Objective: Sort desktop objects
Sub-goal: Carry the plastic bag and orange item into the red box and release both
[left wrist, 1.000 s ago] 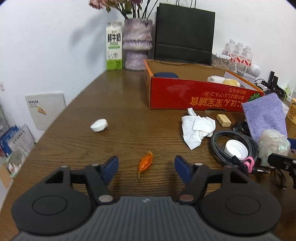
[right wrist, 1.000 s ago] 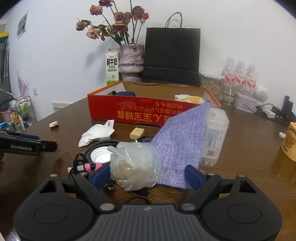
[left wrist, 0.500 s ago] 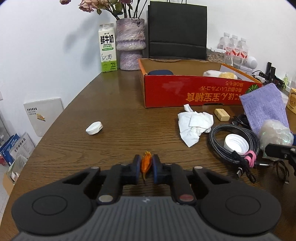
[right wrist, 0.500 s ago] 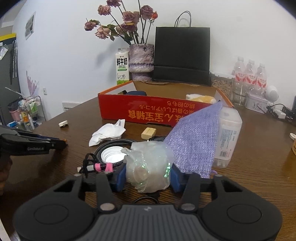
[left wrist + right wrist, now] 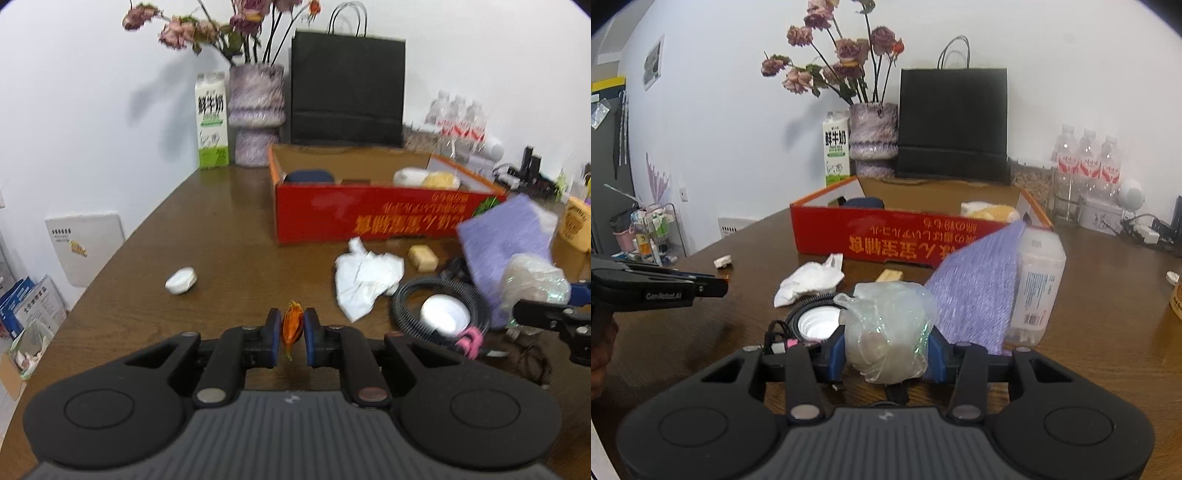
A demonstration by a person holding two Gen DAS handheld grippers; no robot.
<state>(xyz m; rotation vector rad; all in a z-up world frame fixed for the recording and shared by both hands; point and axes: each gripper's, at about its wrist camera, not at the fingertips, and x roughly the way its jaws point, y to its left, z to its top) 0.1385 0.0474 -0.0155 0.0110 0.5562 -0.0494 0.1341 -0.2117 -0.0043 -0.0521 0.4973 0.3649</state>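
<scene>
My left gripper (image 5: 292,316) is shut on a small orange scrap (image 5: 291,329), held just above the brown table (image 5: 221,236). My right gripper (image 5: 886,348) has a crumpled clear plastic bag (image 5: 886,317) between its blue pads; the jaws are still closing and the pads press into the bag's sides. Seen from the left wrist, the bag (image 5: 532,280) and right gripper (image 5: 546,314) are at the far right. The left gripper (image 5: 713,286) enters the right wrist view from the left. A red cardboard box (image 5: 369,218) with several items inside stands behind both.
A crumpled white tissue (image 5: 365,280), a tan block (image 5: 423,256), a coiled black cable around a white lid (image 5: 443,315), a purple cloth (image 5: 979,288) and a clear container (image 5: 1038,280) lie by the box. A white lump (image 5: 181,280) sits left. A milk carton (image 5: 211,122), a vase and a black bag stand at the back.
Both grippers closed from wide open: the left onto the orange scrap, the right onto the plastic bag. Both views have tilted up slightly, and the scrap is off the table.
</scene>
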